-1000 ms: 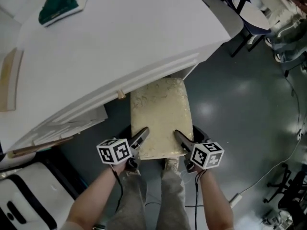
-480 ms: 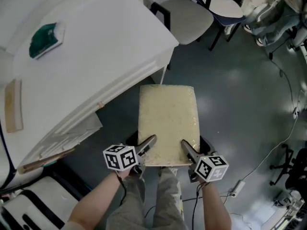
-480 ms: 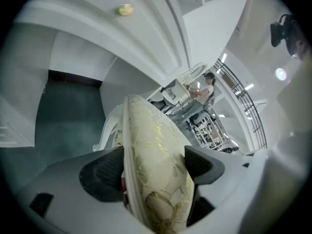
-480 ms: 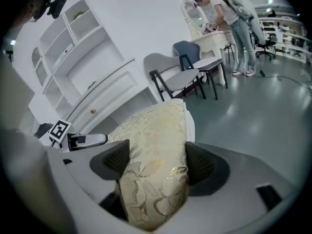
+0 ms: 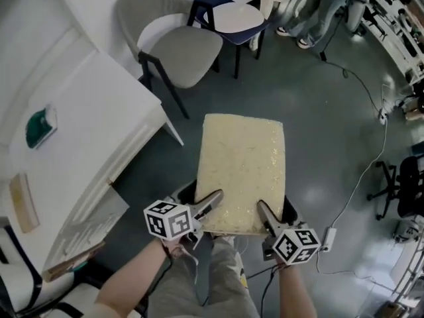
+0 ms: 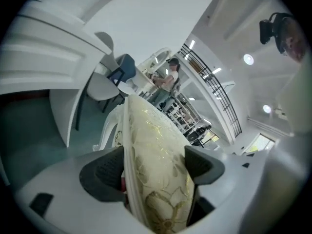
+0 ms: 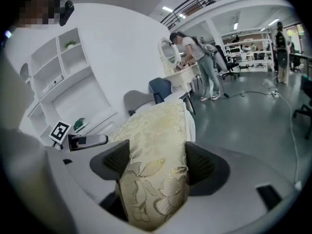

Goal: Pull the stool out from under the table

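Glossy grey floor (image 5: 318,131), white bench (image 5: 86,131) at left, chair (image 5: 179,52) at top | stool (image 5: 242,164) now clear of bench, earlier partly under | left tool (image 5: 211,203), right tool (image 5: 265,212) both clamped on its near edge

Stool (image 5: 242,171) w/ rectangular cream cushion, gold floral pattern, seat facing up, sits fully clear of the white table (image 5: 86,124), just right of its corner but apart, long side running away from the person.

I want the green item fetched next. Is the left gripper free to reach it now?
Probably not: the left gripper is shut on the stool cushion, and the green item lies apart on the white table.
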Motion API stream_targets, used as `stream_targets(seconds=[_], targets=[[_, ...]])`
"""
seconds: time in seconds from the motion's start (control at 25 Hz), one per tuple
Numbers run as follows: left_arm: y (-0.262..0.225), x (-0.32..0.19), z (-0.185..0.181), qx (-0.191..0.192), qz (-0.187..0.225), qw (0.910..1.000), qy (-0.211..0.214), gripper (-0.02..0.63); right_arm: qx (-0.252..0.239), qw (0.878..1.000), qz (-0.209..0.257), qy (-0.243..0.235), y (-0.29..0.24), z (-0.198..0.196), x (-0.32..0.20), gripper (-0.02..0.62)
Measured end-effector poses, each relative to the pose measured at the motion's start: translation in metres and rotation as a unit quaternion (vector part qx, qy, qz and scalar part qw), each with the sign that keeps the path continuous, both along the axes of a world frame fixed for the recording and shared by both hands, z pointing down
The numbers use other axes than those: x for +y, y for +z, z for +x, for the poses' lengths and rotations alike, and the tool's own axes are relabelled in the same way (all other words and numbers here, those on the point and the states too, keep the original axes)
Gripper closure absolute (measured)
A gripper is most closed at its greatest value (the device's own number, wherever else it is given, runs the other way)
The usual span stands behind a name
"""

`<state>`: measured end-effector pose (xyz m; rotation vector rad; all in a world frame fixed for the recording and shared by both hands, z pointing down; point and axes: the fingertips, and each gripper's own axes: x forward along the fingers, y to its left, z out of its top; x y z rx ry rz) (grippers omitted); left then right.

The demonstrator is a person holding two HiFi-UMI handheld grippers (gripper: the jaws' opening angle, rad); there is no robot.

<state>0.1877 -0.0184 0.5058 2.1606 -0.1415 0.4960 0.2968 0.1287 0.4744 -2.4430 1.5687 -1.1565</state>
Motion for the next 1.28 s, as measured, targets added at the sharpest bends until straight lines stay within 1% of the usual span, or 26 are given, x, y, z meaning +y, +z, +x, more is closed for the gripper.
stream_targets(seconds=[0.12,0.24,0.44,0.64,0.8,0.92,1.08,1.28], targets=[[-0.022,0.017,0.038,0.016,0.013,0.9987,0.047,0.221,0.015,0.999,0.014,0.048,-0.022,0.023,0.028,0.221],[-0.033,0.036,0.073,0.028,0.021,0.9955,0.088,0.221,0.026,0.995,0.023,0.089,-0.031,0.044,0.055,0.221],[-0.020,0.063,0.126,0.036,0.024,0.9890,0.141,0.221,0.030,0.989,0.030,0.142,-0.016,0.079,0.090,0.221],[0.019,0.086,0.167,0.028,0.023,0.9820,0.185,0.221,0.016,0.982,0.036,0.185,0.026,0.106,0.119,0.222],[0.063,0.101,0.196,0.011,0.023,0.9779,0.208,0.221,0.005,0.978,0.029,0.205,0.071,0.129,0.135,0.222],[0.101,0.110,0.211,-0.004,0.020,0.9759,0.217,0.221,-0.007,0.977,0.022,0.213,0.110,0.141,0.144,0.222],[0.148,0.117,0.220,-0.015,0.010,0.9752,0.220,0.221,-0.023,0.976,0.023,0.216,0.157,0.150,0.152,0.224],[0.204,0.120,0.215,-0.023,0.000,0.9753,0.220,0.221,-0.031,0.976,0.016,0.215,0.210,0.146,0.155,0.229]])
